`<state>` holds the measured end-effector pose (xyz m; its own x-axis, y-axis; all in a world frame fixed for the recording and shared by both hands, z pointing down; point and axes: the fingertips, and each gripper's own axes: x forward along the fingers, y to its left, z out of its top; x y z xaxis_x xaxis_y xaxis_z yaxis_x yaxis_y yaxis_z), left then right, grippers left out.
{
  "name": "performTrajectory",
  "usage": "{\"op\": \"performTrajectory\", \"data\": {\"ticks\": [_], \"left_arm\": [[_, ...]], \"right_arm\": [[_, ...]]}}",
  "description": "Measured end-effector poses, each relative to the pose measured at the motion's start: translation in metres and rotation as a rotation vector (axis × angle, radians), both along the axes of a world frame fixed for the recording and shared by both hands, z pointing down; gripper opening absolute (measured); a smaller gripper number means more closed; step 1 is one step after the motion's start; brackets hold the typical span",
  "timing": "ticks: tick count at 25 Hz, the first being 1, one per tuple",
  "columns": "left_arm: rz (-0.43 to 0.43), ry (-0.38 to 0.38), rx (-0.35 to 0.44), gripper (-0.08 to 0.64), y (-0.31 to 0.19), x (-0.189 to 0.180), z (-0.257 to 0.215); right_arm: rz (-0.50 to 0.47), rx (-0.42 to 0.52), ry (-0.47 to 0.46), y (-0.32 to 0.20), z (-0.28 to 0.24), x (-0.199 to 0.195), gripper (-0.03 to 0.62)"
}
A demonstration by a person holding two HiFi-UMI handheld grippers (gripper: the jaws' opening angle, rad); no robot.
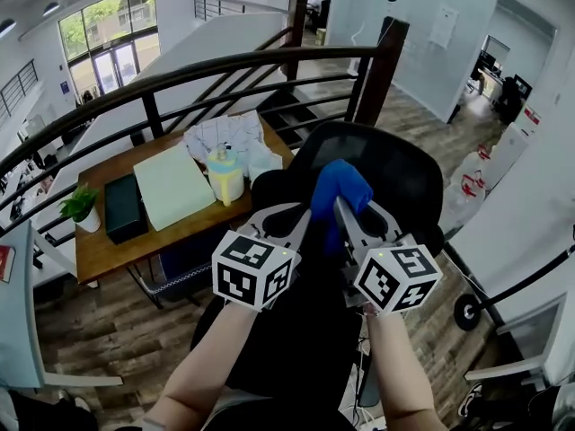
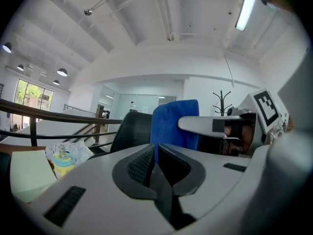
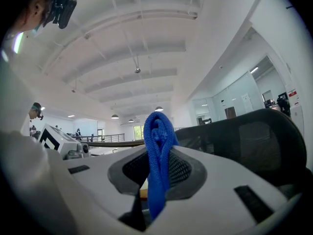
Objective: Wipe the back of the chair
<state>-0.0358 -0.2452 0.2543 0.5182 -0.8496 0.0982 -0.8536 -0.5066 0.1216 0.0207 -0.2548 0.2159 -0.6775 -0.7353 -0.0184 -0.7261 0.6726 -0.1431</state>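
The black mesh chair back (image 1: 395, 169) stands right in front of me. My right gripper (image 1: 349, 212) is shut on a folded blue cloth (image 1: 340, 185), which it holds against the upper front of the chair back. In the right gripper view the blue cloth (image 3: 159, 151) is pinched between the pads and the chair back (image 3: 254, 141) rises at the right. My left gripper (image 1: 292, 218) is just left of the cloth, shut with nothing in it. In the left gripper view the left gripper (image 2: 155, 153) points at the blue cloth (image 2: 171, 124) and the chair back (image 2: 131, 130).
A wooden desk (image 1: 103, 254) to the left carries a pale green pad (image 1: 171, 187), a dark box (image 1: 123, 206), a yellow-and-blue bottle (image 1: 225, 173), papers (image 1: 225, 136) and a small plant (image 1: 79, 205). A dark railing (image 1: 225, 68) runs behind, with stairs beyond it.
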Motion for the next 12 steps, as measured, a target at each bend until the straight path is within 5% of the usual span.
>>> {"op": "performTrajectory", "data": {"ticks": [12], "left_arm": [[-0.051,0.021,0.01,0.033,-0.037,-0.028,-0.01]], "right_arm": [[-0.063,-0.039,-0.008,-0.057,-0.004,-0.054,0.077]]}}
